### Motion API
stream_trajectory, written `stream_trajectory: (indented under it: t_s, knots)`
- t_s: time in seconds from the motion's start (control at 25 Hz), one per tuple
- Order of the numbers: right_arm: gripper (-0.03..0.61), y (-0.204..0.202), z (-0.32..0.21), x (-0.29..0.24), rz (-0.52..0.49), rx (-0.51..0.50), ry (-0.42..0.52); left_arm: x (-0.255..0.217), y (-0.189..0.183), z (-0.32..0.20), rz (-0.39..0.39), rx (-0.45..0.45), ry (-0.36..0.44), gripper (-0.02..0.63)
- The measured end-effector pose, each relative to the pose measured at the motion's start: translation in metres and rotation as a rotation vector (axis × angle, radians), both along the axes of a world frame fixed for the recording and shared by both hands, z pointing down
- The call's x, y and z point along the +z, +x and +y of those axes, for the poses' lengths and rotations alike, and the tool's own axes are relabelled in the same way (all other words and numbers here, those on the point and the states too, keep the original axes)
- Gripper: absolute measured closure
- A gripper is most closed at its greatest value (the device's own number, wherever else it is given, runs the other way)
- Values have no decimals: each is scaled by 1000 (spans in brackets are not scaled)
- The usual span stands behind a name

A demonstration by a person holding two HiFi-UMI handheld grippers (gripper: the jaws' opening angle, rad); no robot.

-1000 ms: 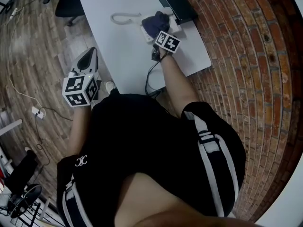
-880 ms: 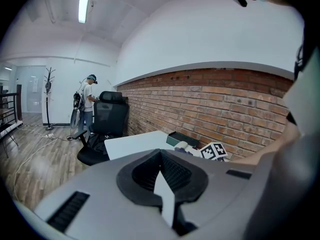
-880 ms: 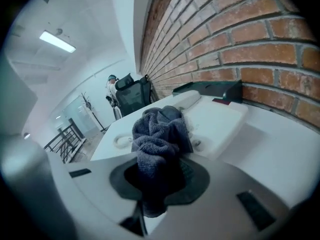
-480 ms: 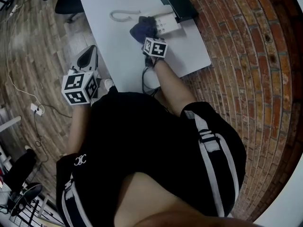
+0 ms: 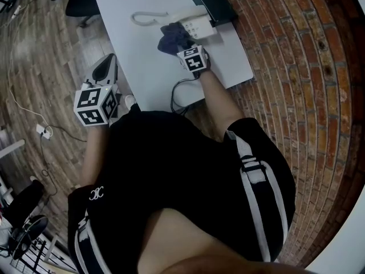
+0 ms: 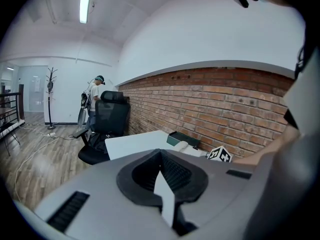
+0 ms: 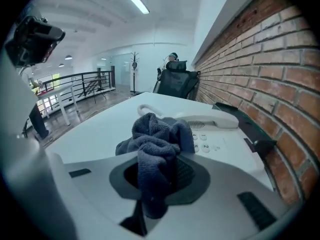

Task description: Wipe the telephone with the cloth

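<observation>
We hold two hand-held grippers: the left hand-held gripper [image 5: 104, 72], jaws pressed together on nothing, hangs beside the one white surface [image 5: 142, 61], while the right hand-held gripper [image 5: 181, 49] pinches one dark blue cloth [image 7: 157, 144] bunched just beside one white telephone [image 5: 198, 27].

An office: white desk [image 5: 142, 56], swivel chair [image 6: 111, 115], coat stand [image 6: 50, 96].

I see the white table [image 5: 134, 61] carrying the telephone [image 5: 198, 27] far right, its cord [image 5: 145, 19] trailing left, a black box [image 5: 212, 3] just beyond, and the cloth [image 5: 171, 37] bunched beside it.
</observation>
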State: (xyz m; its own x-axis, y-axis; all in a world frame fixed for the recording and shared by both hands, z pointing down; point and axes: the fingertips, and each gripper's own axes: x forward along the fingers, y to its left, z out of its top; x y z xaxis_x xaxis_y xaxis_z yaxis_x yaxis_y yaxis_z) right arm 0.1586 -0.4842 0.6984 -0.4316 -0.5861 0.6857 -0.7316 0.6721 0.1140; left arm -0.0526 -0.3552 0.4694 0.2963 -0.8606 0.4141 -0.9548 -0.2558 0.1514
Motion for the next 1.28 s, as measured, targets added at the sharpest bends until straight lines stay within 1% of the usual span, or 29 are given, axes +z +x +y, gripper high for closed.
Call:
stream_trajectory:
  t_s: [0.12,0.2,0.24,0.4,0.64,0.72,0.8,0.88,1.0,1.08,1.16,1.2,1.28]
  knots:
    - [518,8,-1,-2,36,-35,11,0,0,3,1,-6,-2,620]
    - [520,17,-6,-4,91,-48,47,1,1,4,1,-10,-2,620]
    - [520,23,-11,-5,102,-41,64,2,0,4,0,-11,-3,620]
    - [520,56,-29,-15,57,63,46,2,1,6,4,-12,-3,620]
    - [518,128,-63,-30,40,317,75,1,8,9,1,0,-2,620]
    - [518,139,-68,-34,57,355,75,1,11,10,-1,3,-2,620]
    - [519,138,-66,-38,96,358,89,1,14,12,-3,2,-1,620]
    - [520,136,-65,-40,113,372,115,0,15,14,-4,-1,0,620]
    - [520,142,-65,-45,95,425,147,-1,16,18,-5,-7,2,620]
    - [526,155,-64,-49,74,495,156,-1,16,22,-3,-14,1,620]
    - [529,167,-61,-48,-11,556,126,1,15,24,0,-18,-1,620]
    - [529,170,-59,-50,-58,567,116,2,16,24,2,-19,-3,620]
    - [531,173,-53,-56,-114,565,126,2,17,23,9,-21,-1,620]
